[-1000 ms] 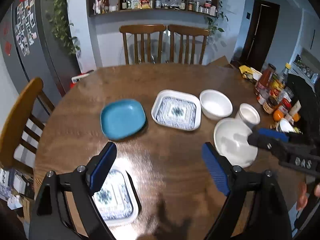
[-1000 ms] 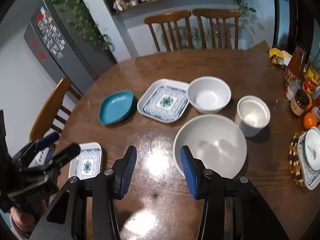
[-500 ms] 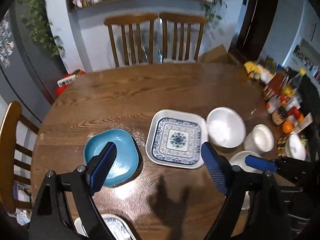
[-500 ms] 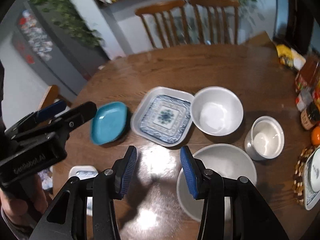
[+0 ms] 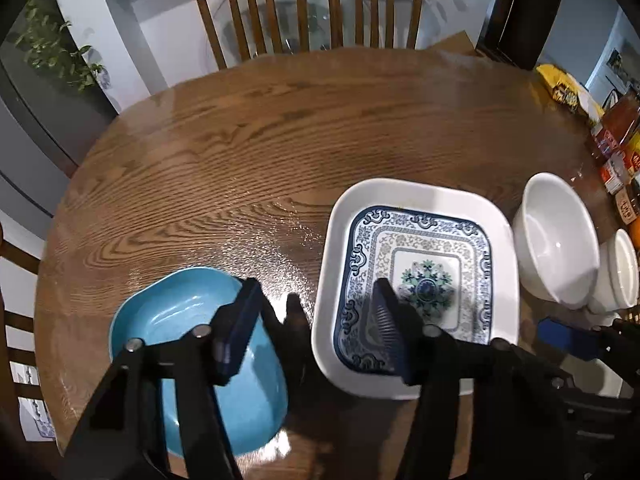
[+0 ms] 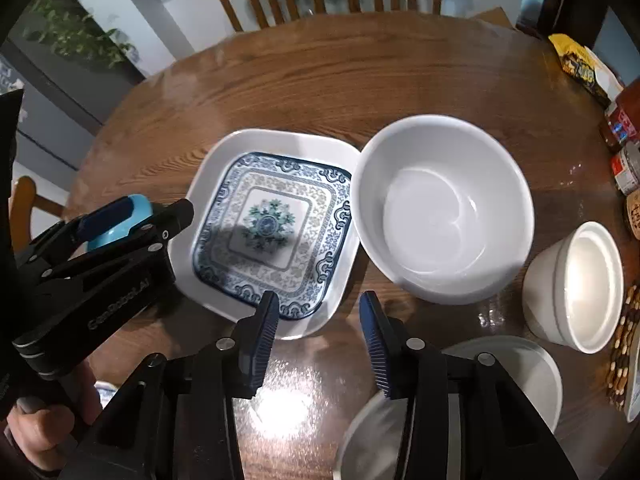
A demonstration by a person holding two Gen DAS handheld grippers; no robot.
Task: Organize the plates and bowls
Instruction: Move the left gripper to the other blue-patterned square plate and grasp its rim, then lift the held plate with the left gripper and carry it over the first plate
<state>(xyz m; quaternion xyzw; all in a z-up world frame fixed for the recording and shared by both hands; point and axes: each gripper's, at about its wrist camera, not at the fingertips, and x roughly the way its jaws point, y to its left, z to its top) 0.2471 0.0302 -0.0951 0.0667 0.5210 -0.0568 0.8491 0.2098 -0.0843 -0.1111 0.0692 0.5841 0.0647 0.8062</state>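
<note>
L gripper [image 5: 316, 320] has dropped in from the near edge, jaws closing astride the patterned plate's [image 5: 416, 280] left rim, no pinch yet. R gripper [image 6: 318, 330] narrow, empty, near that plate's corner. I read a two-handed lift coming.

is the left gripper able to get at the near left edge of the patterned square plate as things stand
Probably yes. The left gripper is closing astride the left rim of the patterned plate, pads apparently not yet pressing. The blue dish lies beside it but not between.
</note>
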